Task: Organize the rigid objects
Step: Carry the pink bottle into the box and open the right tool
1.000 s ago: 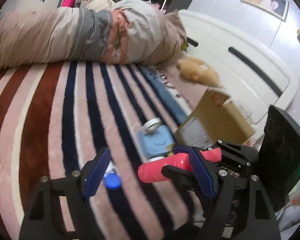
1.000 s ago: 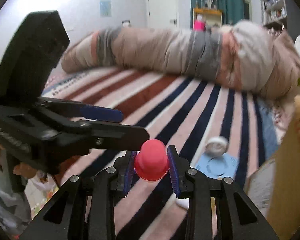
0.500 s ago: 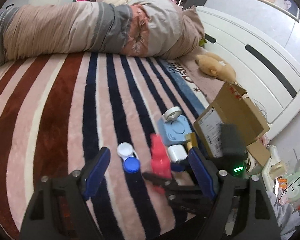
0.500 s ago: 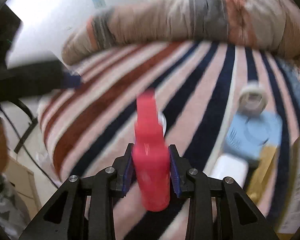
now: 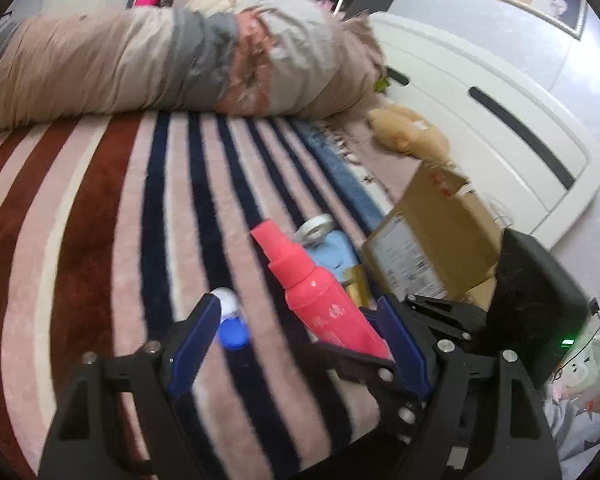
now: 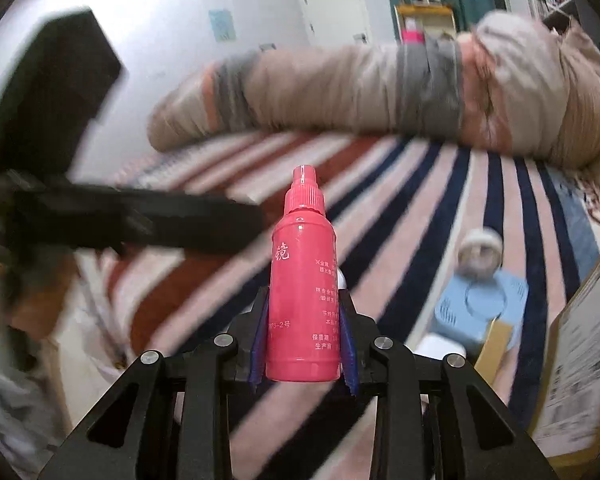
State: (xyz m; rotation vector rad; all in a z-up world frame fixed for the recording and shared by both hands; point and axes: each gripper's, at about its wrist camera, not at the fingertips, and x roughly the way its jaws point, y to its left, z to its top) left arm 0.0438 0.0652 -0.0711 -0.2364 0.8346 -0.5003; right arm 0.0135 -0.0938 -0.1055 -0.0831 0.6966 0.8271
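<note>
Bed with striped blanket [image 5: 100, 208] fills most of both views; rolled duvet [image 5: 148, 64] runs along the top. White headboard [image 5: 500, 128] at upper right of the left wrist view, tan plush toy [image 5: 408, 132] below it.

Open cardboard box [image 5: 440, 232] sits at right on the bed. Just left of it: light-blue square device [image 6: 480, 308] with a tape roll [image 6: 480, 252] at its far edge, and a gold box [image 6: 494, 340] leaning by its near corner.

Right gripper [image 6: 304, 340]: fingers pinching the pink spray bottle [image 6: 302, 280] by its lower body, nozzle pointing away from the camera, bottle up off the blanket at frame centre.

Left gripper [image 5: 296, 344]: fingers spread wide and closing, pads not pressing on anything; the pink bottle crosses between them in that view. Small white and blue contact lens case [image 5: 232, 320] lies on the blanket near the left finger.
</note>
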